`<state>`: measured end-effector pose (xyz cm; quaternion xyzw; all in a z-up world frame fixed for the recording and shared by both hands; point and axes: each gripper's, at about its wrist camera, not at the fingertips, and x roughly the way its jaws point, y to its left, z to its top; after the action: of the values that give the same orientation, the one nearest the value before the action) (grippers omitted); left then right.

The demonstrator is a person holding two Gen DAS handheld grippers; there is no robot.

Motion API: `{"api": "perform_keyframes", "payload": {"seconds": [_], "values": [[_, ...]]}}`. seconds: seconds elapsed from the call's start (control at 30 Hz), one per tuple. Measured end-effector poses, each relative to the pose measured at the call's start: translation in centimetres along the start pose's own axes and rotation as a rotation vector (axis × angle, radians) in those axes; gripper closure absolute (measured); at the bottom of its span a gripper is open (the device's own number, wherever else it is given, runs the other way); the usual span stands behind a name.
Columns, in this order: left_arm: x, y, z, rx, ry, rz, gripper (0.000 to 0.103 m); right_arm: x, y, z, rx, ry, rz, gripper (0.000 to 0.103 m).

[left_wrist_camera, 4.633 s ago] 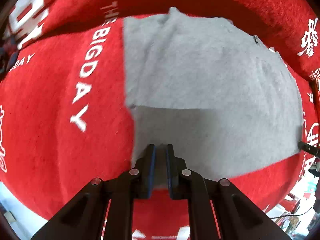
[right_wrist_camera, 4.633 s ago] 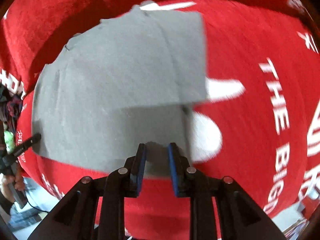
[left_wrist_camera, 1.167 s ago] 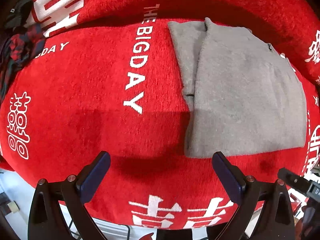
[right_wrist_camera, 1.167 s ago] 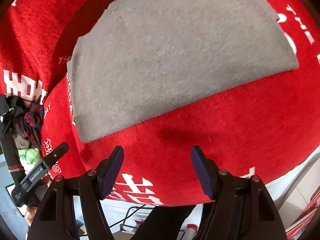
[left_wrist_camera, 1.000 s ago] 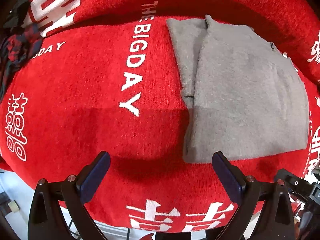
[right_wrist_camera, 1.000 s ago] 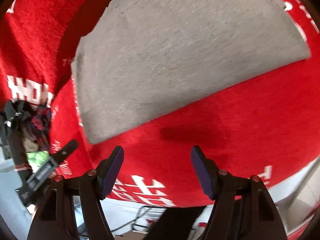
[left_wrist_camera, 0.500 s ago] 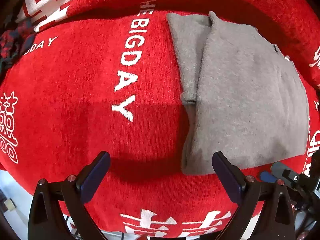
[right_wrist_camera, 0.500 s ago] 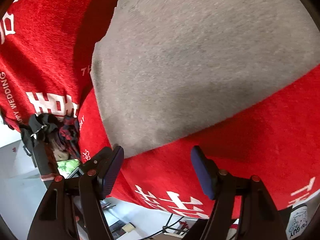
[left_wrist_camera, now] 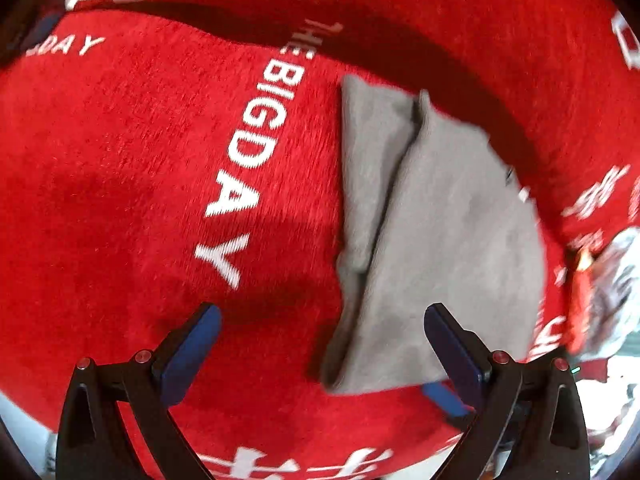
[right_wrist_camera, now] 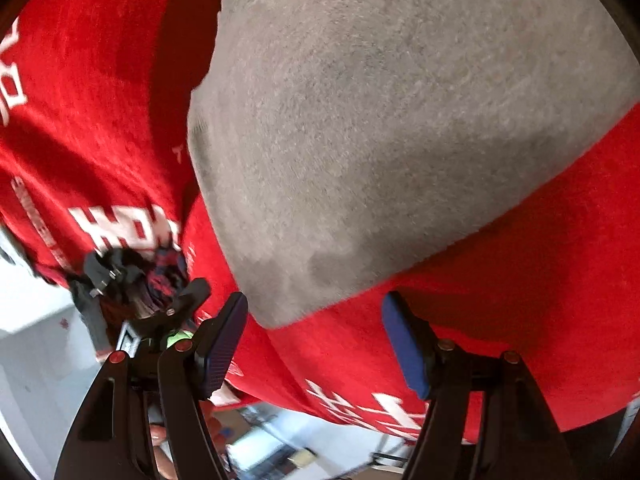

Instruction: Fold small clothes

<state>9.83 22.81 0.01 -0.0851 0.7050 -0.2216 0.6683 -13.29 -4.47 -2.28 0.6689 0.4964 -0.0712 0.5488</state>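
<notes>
Currently between folds: both my left gripper (left_wrist_camera: 322, 344) and right gripper (right_wrist_camera: 316, 338) hang spread and empty at the grey garment's (left_wrist_camera: 432, 248) near edge; next, I judge, pinch that hem.

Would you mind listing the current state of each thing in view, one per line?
Grey garment: folded, lying flat on the red cloth, one layer overlapping a narrower strip.
Red cloth: spread out under the garment, white lettering facing up.
Left gripper: jaws open, empty, above the garment's near corner.
Right gripper: jaws open, empty, at the garment's near corner.
Dark clothes: bunched in a heap, unfolded.
</notes>
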Motion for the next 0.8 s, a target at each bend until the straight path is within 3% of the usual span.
{"api": "perform_keyframes", "payload": {"seconds": [0.3, 0.37, 0.4, 0.43, 0.6, 0.8], "values": [[2.0, -0.3, 1.7, -0.023, 0.048, -0.152, 0.001, 1.7, 0.3, 0.9, 0.096, -0.049, 0.106, 0.030], [2.7, -0.6, 1.9, -0.029, 0.048, -0.168, 0.001, 2.2, -0.2, 1.3, 0.144, -0.025, 0.123, 0.055], [2.9, -0.8, 1.9, -0.035, 0.050, -0.177, 0.001, 2.4, -0.4, 1.4, 0.159, -0.009, 0.125, 0.084], [3.2, -1.0, 1.9, -0.040, 0.060, -0.194, 0.001, 2.4, -0.5, 1.6, 0.170, 0.004, 0.141, 0.090], [4.8, -2.0, 3.9, -0.053, 0.091, -0.275, 0.001, -0.2, 2.0, 2.2, 0.054, 0.001, 0.231, 0.094], [6.6, -4.8, 6.1, -0.054, 0.131, -0.376, 0.001, -2.3, 5.4, 3.1, -0.081, 0.017, 0.234, 0.094]]}}
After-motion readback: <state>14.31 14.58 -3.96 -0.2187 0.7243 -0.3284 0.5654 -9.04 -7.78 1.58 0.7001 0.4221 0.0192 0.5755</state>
